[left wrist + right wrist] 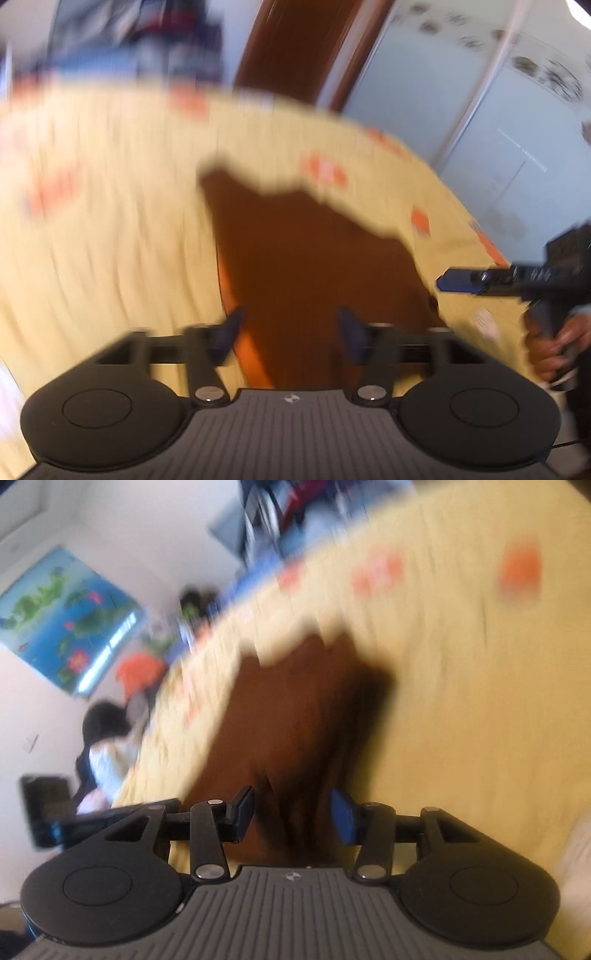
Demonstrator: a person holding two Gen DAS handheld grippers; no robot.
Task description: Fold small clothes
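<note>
**Both grippers poised over a brown garment**

Left gripper [290, 328], fingers spread, hovers above the brown garment [306, 240], which lies flat on the yellow bed cover [110, 221], presumably spread there for folding. Right gripper [291, 812], fingers likewise spread, holds nothing and faces the same cloth from the cover's opposite edge, likely to take a corner. Motion blur hides finer detail.

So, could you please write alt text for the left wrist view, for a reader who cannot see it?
A brown garment with an orange edge lies on a pale yellow bedsheet with orange prints, between the open fingers of the left gripper. At the right edge, a hand holds the right gripper above the sheet. The image is motion-blurred.
</note>
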